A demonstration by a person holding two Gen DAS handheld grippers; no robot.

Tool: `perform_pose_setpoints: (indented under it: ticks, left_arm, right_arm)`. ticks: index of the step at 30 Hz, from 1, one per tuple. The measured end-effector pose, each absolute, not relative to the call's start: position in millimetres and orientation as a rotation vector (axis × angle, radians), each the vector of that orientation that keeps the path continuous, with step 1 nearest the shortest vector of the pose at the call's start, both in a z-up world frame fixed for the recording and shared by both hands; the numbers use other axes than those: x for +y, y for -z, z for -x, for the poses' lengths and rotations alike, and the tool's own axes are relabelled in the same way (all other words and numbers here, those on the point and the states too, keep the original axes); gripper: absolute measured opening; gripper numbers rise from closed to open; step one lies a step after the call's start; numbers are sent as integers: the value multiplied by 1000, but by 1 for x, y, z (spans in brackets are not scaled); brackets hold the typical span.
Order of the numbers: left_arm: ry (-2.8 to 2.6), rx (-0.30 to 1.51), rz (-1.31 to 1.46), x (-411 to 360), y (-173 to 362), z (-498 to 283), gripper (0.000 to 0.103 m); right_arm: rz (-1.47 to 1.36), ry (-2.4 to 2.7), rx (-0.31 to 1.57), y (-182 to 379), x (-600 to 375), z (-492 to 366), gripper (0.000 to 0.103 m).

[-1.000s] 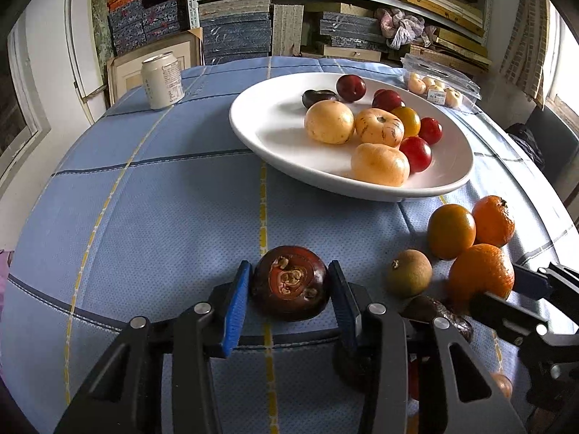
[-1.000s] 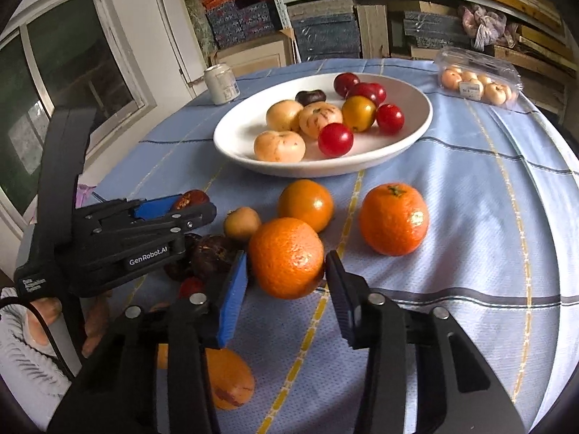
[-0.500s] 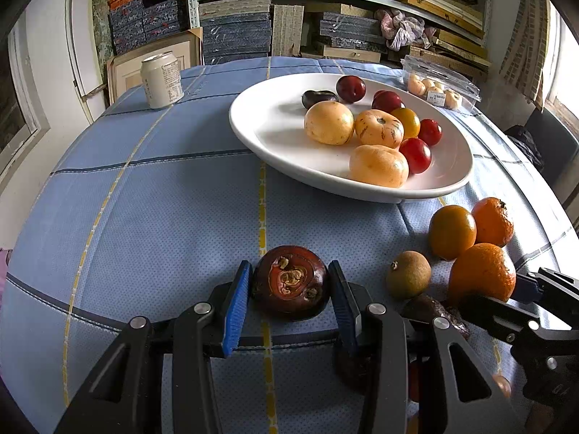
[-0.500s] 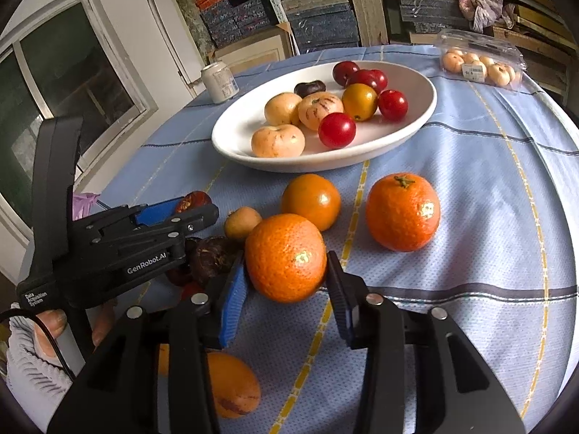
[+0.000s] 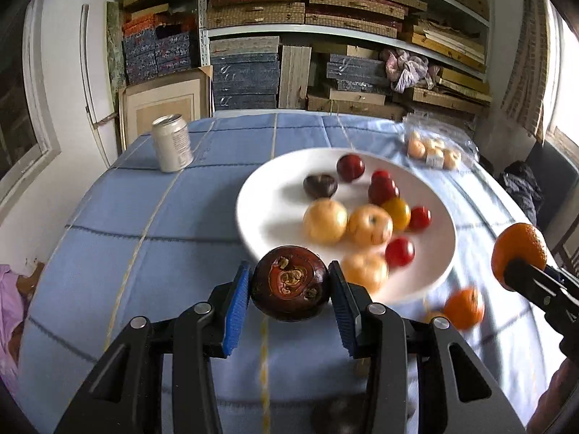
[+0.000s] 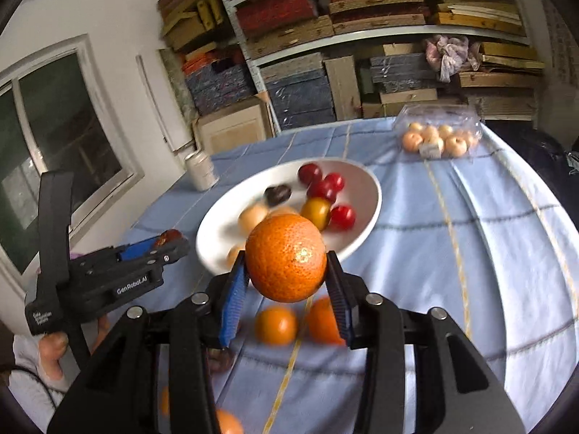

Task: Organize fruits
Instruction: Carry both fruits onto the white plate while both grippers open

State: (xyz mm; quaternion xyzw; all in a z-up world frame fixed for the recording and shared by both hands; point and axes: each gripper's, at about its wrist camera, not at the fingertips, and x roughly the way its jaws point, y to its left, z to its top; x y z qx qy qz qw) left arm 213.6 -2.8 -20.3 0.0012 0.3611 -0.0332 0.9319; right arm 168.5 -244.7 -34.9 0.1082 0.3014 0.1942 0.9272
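Observation:
My left gripper (image 5: 290, 291) is shut on a dark brown-purple mangosteen (image 5: 289, 282), held above the blue tablecloth just in front of the white plate (image 5: 267, 217). My right gripper (image 6: 286, 282) is shut on a large orange (image 6: 286, 256), also lifted off the table; the same orange (image 5: 519, 249) shows at the right of the left wrist view. The plate (image 6: 365, 188) holds several red, yellow and pale fruits and one dark one. Two oranges (image 6: 275, 325) remain on the cloth below the right gripper.
A drinks can (image 5: 172, 148) stands at the back left of the table. A clear plastic box of small pale fruits (image 6: 438, 137) sits at the back right. More fruit (image 6: 224, 421) lies near the front edge. Shelves of stacked boxes rise behind the table.
Both grippers have risen off the cloth with their fruit: the mangosteen and the orange, which rested on the table before, now hang in the air nearer the plate.

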Motion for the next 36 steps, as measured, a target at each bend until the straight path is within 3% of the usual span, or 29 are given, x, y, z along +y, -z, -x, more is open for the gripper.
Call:
perform_pose_setpoints:
  ticks: [11, 12, 14, 25, 36]
  left_arm:
    - [53, 800, 126, 6, 47, -265, 45]
    - [50, 791, 118, 6, 46, -264, 55]
    - [35, 754, 103, 6, 41, -260, 73]
    - [47, 747, 124, 19, 33, -247, 74]
    - [51, 758, 97, 29, 41, -157, 80]
  right_arm:
    - [-105, -330, 620, 55, -213, -225, 45]
    - [-91, -322, 609, 56, -214, -224, 53]
    - [-80, -314, 587, 54, -215, -222, 56]
    - [-95, -272, 481, 31, -242, -199, 63]
    - [-157, -332, 509, 39, -260, -128, 63]
